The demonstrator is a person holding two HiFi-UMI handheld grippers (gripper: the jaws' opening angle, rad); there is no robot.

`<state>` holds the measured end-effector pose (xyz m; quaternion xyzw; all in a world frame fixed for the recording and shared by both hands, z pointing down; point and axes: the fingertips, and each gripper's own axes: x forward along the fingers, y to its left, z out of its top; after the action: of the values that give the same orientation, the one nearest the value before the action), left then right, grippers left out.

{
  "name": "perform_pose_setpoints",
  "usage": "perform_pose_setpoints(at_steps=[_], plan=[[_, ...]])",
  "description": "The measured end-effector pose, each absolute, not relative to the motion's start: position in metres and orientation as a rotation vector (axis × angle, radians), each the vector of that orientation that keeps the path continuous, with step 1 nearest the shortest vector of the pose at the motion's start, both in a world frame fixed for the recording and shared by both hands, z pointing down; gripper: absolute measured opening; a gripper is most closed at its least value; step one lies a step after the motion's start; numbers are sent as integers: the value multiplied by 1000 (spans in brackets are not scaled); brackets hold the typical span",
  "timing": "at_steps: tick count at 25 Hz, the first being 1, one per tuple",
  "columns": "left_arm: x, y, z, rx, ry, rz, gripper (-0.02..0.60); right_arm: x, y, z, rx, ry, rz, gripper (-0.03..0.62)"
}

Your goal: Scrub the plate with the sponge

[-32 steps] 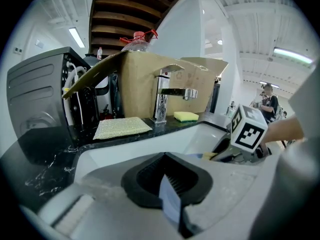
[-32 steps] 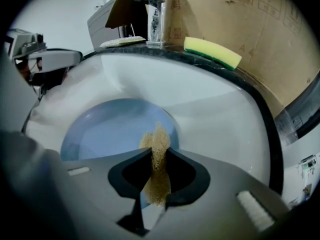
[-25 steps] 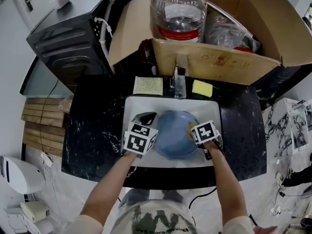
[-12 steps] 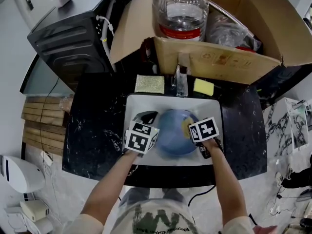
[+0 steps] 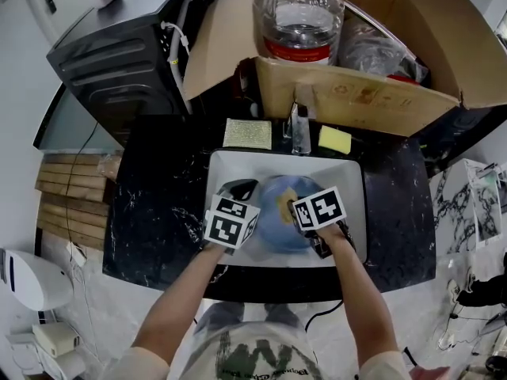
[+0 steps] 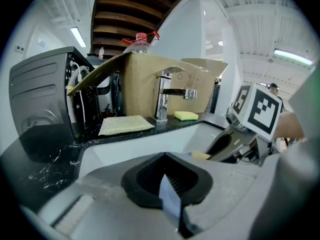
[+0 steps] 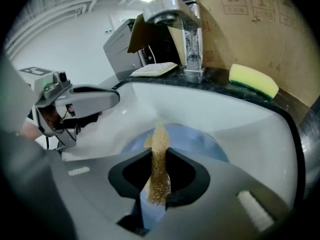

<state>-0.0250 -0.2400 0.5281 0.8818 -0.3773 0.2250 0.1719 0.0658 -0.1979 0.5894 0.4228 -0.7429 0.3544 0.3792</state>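
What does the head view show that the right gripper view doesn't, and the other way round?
Only the head view: the big water bottle and the wooden slats at the left. Only the right gripper view: the right gripper with jaws pinching the golden sponge. Both: the blue plate, white sink, faucet and yellow sponge on the counter.

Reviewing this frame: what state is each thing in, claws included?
Left claw: shut on the plate rim.
Right claw: shut on the sponge.
Plate: in the sink, held.
Tap: no water visible.
Cardboard box: flaps open.
Yellow sponge: lying on counter, untouched.
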Motion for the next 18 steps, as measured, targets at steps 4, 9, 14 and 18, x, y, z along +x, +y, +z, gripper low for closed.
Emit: perform_pose_setpoints(at_steps=[4,9,14,18], plan=[[-26,-239,529,2500,-1069,637,3,46,-193,593,1034,-1918,929,72],[-28,-239,531,2498,-1067,641,3,20,-186,599,972,-1936,976,72],[-27,-240,531,2498,-1065,638,3,5,-174,612,888,-1921,998,72],[-28,-240,533,2495,-1065,641,3,1,-163,621,831,-1887,997,72]])
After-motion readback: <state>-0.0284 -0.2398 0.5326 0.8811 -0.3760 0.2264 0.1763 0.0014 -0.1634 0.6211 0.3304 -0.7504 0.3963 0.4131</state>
